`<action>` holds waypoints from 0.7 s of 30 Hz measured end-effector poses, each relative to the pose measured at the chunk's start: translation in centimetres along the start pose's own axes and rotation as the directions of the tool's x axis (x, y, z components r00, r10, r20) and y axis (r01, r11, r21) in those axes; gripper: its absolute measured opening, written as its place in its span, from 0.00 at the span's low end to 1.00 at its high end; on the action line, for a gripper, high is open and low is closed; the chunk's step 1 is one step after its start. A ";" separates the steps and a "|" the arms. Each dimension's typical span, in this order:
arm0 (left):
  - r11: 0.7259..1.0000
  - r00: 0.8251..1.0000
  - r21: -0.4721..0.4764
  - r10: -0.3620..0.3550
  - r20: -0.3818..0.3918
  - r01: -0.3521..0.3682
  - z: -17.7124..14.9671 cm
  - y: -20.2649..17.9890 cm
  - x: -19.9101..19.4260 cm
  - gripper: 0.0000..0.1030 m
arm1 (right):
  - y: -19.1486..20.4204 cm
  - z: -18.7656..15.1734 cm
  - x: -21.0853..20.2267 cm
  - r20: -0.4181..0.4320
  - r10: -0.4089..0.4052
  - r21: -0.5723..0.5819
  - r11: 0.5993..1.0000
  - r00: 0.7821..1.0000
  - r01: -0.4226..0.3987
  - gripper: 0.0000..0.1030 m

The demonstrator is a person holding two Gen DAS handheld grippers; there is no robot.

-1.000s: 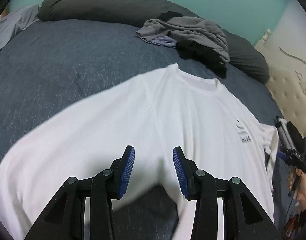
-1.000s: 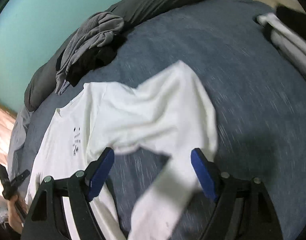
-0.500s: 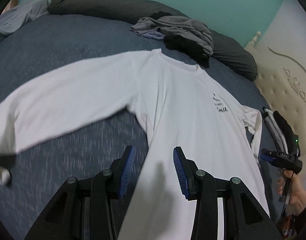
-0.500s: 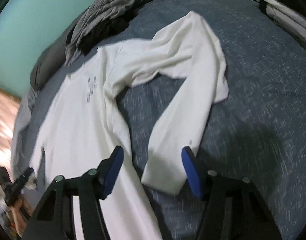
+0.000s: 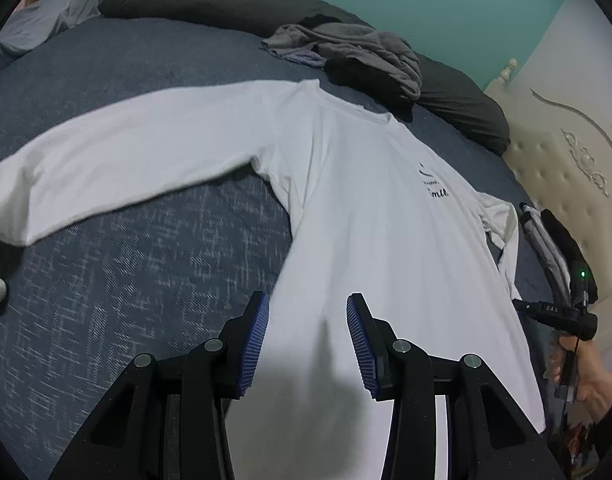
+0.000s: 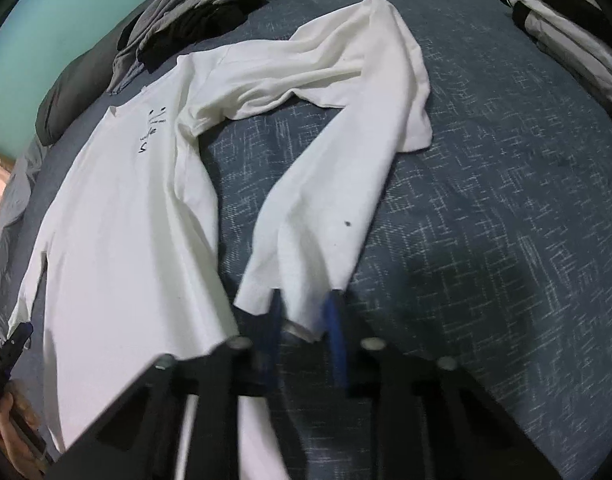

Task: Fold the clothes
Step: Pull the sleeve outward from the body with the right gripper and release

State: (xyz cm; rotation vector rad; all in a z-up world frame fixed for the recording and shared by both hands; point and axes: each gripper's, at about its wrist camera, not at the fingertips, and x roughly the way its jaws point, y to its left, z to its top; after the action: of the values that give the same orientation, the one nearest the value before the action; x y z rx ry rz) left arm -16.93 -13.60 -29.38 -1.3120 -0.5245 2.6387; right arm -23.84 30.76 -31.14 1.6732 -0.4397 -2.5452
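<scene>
Shirt: a white long-sleeved shirt (image 5: 365,208) lies face up on the bed (image 5: 126,280), collar far, hem near.
Key relation: the cuff (image 6: 302,308) of the bent sleeve (image 6: 325,200) sits between the pads of the right tool (image 6: 304,332); the sleeve runs away from it, then doubles back to the shoulder.
Right tool: jaws closing, cuff between them, pads not plainly pressing yet.
Left tool: the left tool (image 5: 307,344) hangs over the hem, jaws apart, nothing between them.
Nearer hand: the right, for this sleeve.
Edges and room: bare bed lies to the right of the sleeve; the clothes heap (image 5: 345,52) and folded stack (image 6: 565,32) are well apart.
</scene>
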 end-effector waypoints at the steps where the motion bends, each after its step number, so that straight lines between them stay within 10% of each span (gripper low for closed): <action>1: 1.000 1.000 0.002 0.003 -0.001 -0.003 -0.2 0.0 0.1 0.43 | -0.2 0.0 -0.3 0.010 0.001 0.005 1.000 1.000 -0.001 0.06; 21: 0.999 1.000 0.049 0.021 -0.007 -0.021 -0.7 -0.8 0.8 0.48 | -10.4 7.6 -14.8 0.253 -0.130 0.071 0.991 0.959 0.115 0.04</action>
State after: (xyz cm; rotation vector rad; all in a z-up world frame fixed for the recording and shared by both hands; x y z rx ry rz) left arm -16.91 -12.47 -30.04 -1.3203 -0.4448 2.6446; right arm -23.60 45.35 -17.99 1.4322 -0.4386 -2.8817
